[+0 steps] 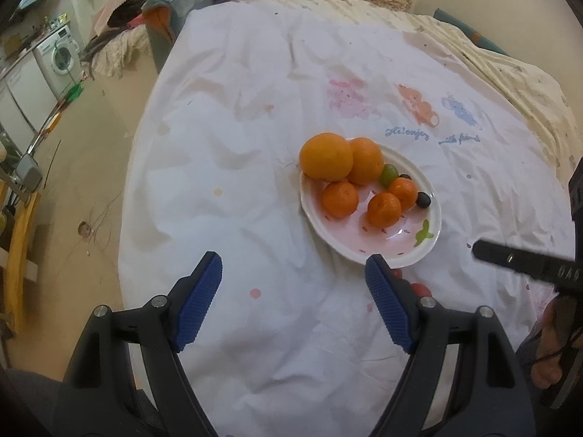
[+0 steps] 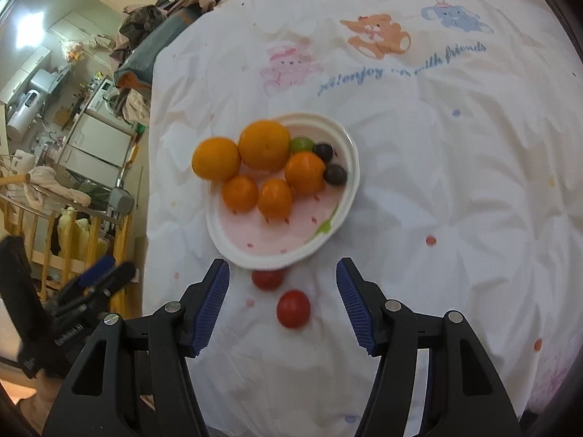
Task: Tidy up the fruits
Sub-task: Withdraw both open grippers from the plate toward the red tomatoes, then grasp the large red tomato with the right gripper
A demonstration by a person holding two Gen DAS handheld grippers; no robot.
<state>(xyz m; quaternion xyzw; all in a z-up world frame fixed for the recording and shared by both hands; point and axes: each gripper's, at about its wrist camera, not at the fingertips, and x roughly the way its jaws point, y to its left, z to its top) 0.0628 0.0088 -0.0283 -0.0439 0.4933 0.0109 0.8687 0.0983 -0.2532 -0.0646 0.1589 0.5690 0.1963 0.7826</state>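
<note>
A white oval plate (image 2: 339,211) (image 1: 419,255) sits on the white bedsheet (image 2: 455,182). It carries two big oranges (image 2: 265,144), three small mandarins (image 2: 276,197), a green grape (image 2: 301,144) and two dark grapes (image 2: 335,174). One big orange (image 2: 215,158) (image 1: 326,156) overhangs the plate's left rim. Two red cherry tomatoes (image 2: 293,308) (image 2: 267,279) lie on the sheet just in front of the plate. My right gripper (image 2: 282,273) hovers open over them, nothing touching its blue pads. My left gripper (image 1: 293,273) is open and empty, left of the plate; its right finger hides most of the tomatoes (image 1: 421,288).
The sheet has printed bears (image 2: 377,34) and lettering beyond the plate. The bed's left edge drops to a floor (image 1: 83,189) with a wooden rail (image 2: 73,240), appliances (image 1: 60,54) and piled clothes (image 2: 164,11). The other gripper (image 1: 524,262) shows at the right of the left wrist view.
</note>
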